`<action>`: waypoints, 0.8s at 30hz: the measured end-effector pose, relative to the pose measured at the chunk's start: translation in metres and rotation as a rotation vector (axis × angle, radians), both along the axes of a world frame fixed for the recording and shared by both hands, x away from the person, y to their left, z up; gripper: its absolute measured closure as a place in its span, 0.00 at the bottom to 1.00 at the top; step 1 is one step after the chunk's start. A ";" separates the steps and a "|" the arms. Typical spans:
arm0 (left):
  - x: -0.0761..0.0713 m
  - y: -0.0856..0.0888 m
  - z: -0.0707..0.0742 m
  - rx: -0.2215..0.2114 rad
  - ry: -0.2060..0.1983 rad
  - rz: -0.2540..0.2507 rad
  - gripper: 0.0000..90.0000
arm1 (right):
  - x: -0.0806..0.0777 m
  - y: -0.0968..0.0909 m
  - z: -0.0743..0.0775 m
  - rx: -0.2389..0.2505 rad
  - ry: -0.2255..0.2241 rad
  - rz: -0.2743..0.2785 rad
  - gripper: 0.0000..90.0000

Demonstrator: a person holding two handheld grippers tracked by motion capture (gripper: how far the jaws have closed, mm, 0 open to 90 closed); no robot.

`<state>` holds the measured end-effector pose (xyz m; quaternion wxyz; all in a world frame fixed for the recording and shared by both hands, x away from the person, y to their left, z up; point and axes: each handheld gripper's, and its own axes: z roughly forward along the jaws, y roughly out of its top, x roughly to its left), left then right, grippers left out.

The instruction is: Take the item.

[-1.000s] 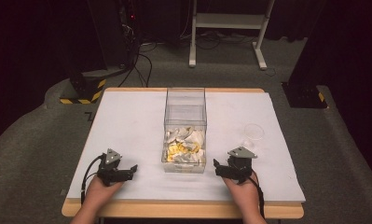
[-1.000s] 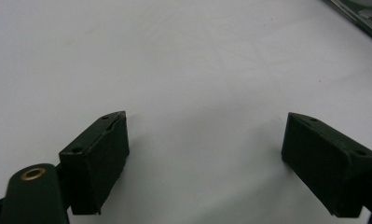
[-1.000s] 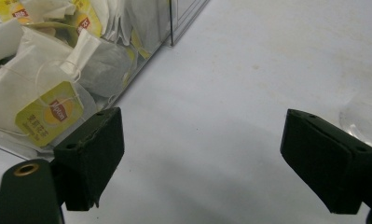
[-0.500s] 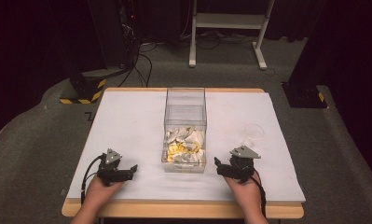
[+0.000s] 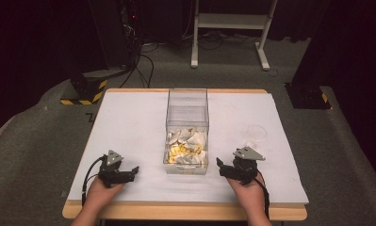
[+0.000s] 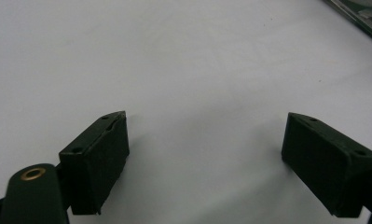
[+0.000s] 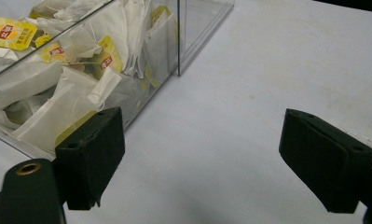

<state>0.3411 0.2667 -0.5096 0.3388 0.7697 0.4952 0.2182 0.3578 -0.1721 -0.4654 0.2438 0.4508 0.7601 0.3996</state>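
the left tongs [image 5: 134, 170] and the right tongs [image 5: 219, 165] are being held with jaws wide apart, nothing between them, low over the white table [image 5: 129, 122]. the clear box [image 5: 187, 115] of tea bags [image 5: 185, 146] is being kept between them, nearer the right tongs.

White-topped bench [image 5: 129, 122] on grey carpet floor [image 5: 35, 155], white metal stand [image 5: 232, 28] behind, black-yellow striped floor block [image 5: 84, 92], dark surroundings

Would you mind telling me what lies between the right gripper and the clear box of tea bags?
Nothing: in the high view, bare white table separates the right gripper from the clear box.
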 end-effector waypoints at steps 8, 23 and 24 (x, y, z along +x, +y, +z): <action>0.000 0.000 0.000 0.000 0.000 0.000 0.17 | -0.002 0.000 0.004 0.007 -0.024 0.005 0.17; 0.000 0.000 0.000 0.000 0.000 0.000 0.17 | -0.005 0.004 0.014 0.023 -0.056 0.016 0.17; 0.000 0.000 0.000 0.000 0.000 0.000 0.17 | -0.005 0.004 0.014 0.022 -0.060 0.019 0.17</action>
